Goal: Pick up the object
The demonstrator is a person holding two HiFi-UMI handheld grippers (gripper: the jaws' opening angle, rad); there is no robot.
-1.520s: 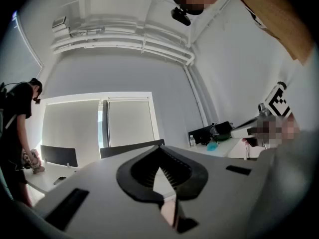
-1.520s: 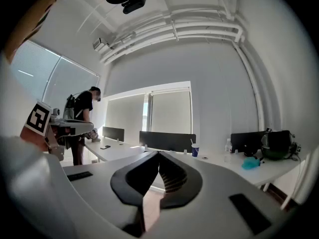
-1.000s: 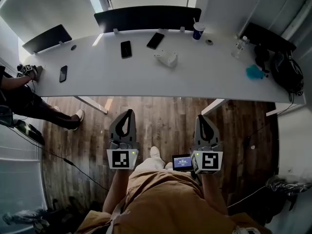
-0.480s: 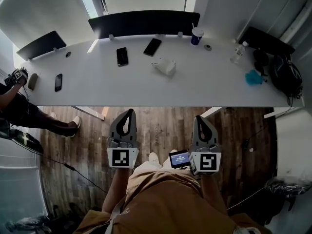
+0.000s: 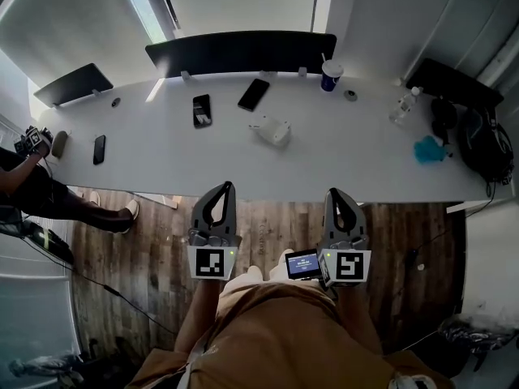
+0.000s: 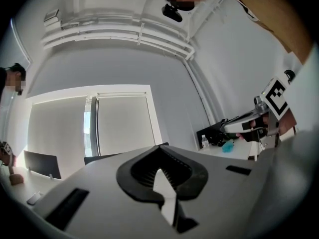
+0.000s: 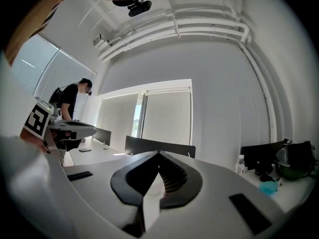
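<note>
Walk-up progress: left claw (image 5: 225, 189) and right claw (image 5: 334, 194), both closed and empty, now nearer the long white tabletop (image 5: 349, 152); small white boxy object (image 5: 272, 128) sits mid-tabletop, beyond reach yet.

Smooth white table (image 5: 349, 152); dark, grainy wood-plank floor (image 5: 122, 266); glossy black phone (image 5: 254, 94); tan cloth trousers (image 5: 276, 331).

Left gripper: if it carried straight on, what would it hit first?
Probably the near edge of the white table, which lies just ahead of the shut left gripper. If it rides higher than the tabletop, which the views leave unclear, it would pass over a black phone towards the dark panel.
</note>
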